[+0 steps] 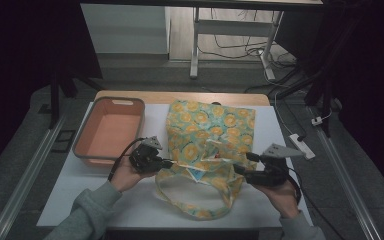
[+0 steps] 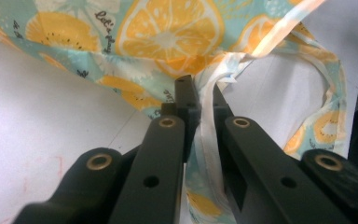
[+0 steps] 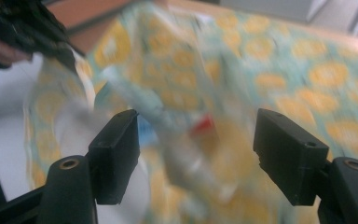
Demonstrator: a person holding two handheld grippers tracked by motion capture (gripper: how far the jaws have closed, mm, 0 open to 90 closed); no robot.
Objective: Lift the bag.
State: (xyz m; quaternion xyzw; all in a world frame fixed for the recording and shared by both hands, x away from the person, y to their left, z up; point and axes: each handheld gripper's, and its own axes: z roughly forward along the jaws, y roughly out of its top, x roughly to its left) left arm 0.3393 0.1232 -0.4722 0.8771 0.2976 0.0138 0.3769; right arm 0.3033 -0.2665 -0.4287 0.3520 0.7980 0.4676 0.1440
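From up top I see my left hand [image 1: 125,172] coming in from the lower left, sleeve angled up toward the middle of the table, wrist turned so the left gripper [image 1: 167,163] points level to the right. Its jaws are pressed together on a pale strap [image 2: 208,126] of the fruit-print tote bag [image 1: 211,131]; in the left gripper view the strap runs up between the two black jaws, pinched flat, with the bag's orange-slice fabric just beyond the tips.

My right hand [image 1: 280,192] enters from the lower right, forearm tilted inward, holding the right gripper [image 1: 236,169] level and aimed left at the bag's open mouth. Its jaws stand spread wide; in the right gripper view the blurred fabric sits beyond and between them, and I cannot make out either pad pressing on it.

The bag lies flat on the white table [image 1: 130,200], its body toward the far edge and its looped handle [image 1: 190,207] trailing toward me. An orange plastic basin [image 1: 111,131] sits just left of the bag, apart from it.
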